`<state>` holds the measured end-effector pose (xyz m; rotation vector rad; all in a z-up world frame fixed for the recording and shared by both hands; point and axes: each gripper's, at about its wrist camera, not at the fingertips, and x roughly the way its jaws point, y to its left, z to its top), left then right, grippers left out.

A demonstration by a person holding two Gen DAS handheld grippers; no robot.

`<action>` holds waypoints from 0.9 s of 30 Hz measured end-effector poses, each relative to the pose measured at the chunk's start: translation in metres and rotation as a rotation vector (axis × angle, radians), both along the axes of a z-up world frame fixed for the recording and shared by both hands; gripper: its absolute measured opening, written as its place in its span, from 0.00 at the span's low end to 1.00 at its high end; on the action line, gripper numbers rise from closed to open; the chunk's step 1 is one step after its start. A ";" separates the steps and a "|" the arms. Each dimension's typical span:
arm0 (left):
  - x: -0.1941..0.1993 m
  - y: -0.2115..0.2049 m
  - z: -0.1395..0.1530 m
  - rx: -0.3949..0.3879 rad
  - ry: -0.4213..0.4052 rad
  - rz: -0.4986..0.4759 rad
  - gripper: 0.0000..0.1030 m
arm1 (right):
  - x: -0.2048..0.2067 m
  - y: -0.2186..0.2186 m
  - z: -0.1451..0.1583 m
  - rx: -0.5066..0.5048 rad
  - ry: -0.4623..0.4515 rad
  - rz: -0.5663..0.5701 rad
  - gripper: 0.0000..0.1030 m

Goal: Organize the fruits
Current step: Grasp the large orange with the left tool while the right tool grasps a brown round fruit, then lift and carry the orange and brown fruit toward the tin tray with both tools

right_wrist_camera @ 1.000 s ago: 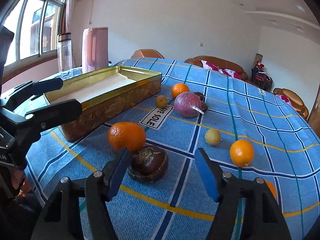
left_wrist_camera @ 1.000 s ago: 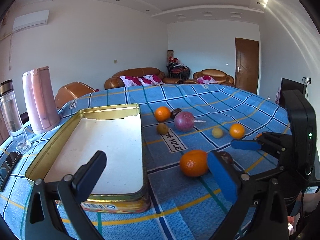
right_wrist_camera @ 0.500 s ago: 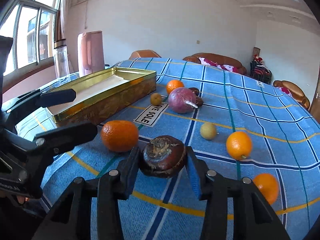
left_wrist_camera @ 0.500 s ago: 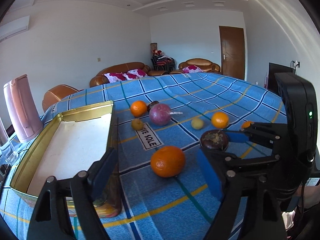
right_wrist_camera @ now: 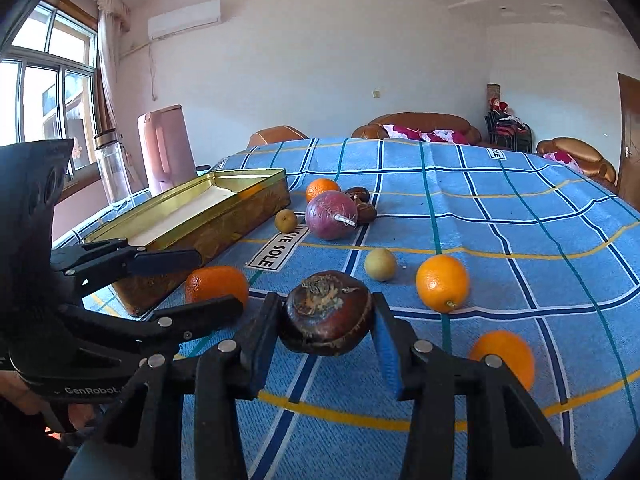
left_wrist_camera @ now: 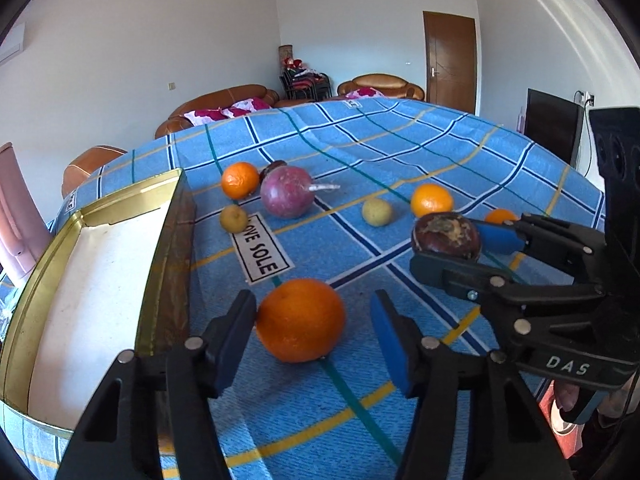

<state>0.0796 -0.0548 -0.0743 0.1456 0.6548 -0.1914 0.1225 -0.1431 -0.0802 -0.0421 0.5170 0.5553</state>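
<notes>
The dark brown round fruit (right_wrist_camera: 327,312), at lower centre, is clamped by the right hand-held gripper (right_wrist_camera: 326,330). The left hand-held gripper (left_wrist_camera: 312,334) is spread around the big orange (left_wrist_camera: 300,319); close it gently, centred, then carry both to the gold metal tin (left_wrist_camera: 36,276).

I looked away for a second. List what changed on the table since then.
The right gripper closed on the brown fruit and lifted it off the cloth. The left gripper moved right, off the tin, and now straddles the near orange, open. The other fruit and the tin stayed put.
</notes>
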 end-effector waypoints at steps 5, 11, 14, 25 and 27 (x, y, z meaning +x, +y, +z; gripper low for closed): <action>0.011 -0.003 -0.005 0.034 0.064 -0.001 0.59 | 0.000 -0.007 0.001 0.044 0.000 -0.007 0.45; 0.016 0.003 -0.007 -0.009 0.101 -0.004 0.49 | 0.000 -0.005 0.000 0.039 -0.002 0.000 0.45; 0.015 0.003 -0.008 -0.011 0.096 -0.010 0.48 | 0.000 -0.006 0.000 0.041 -0.006 0.001 0.45; 0.004 0.004 -0.005 -0.053 0.036 -0.031 0.48 | -0.004 -0.002 0.001 0.014 -0.037 0.004 0.45; 0.003 0.004 -0.004 -0.055 0.025 -0.029 0.48 | -0.005 -0.002 0.001 0.013 -0.040 0.005 0.45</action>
